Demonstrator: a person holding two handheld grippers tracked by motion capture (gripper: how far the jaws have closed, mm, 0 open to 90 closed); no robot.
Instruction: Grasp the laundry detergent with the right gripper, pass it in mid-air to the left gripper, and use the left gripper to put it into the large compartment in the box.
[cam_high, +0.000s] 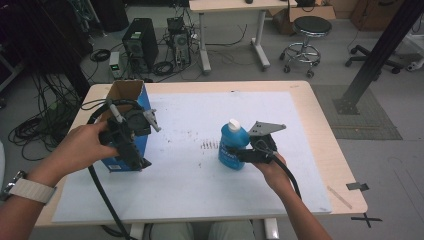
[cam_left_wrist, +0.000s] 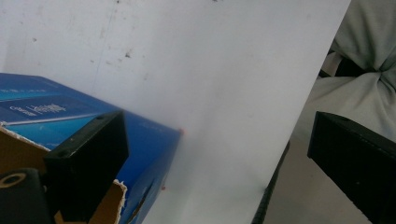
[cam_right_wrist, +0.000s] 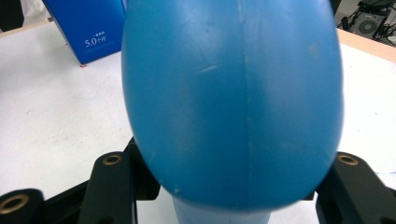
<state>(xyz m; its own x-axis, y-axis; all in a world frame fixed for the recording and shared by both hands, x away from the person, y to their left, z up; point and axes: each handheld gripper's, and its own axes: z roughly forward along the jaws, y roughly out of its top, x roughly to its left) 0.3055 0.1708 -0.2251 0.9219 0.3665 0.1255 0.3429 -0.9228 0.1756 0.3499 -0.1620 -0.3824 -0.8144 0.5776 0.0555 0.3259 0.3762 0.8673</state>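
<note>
Right gripper (cam_high: 239, 154) clamped on bottle (cam_high: 233, 146); left gripper (cam_high: 131, 150) open at box (cam_high: 125, 102). Lift bottle upright, clearing box rim.

L gripper (cam_high: 131, 131) jaws wide apart; R gripper (cam_high: 239, 153) clamped.

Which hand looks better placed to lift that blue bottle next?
The right. Its gripper is already closed around the blue bottle, which stands upright on the white mat. The left gripper is over at the blue box, jaws open.
</note>
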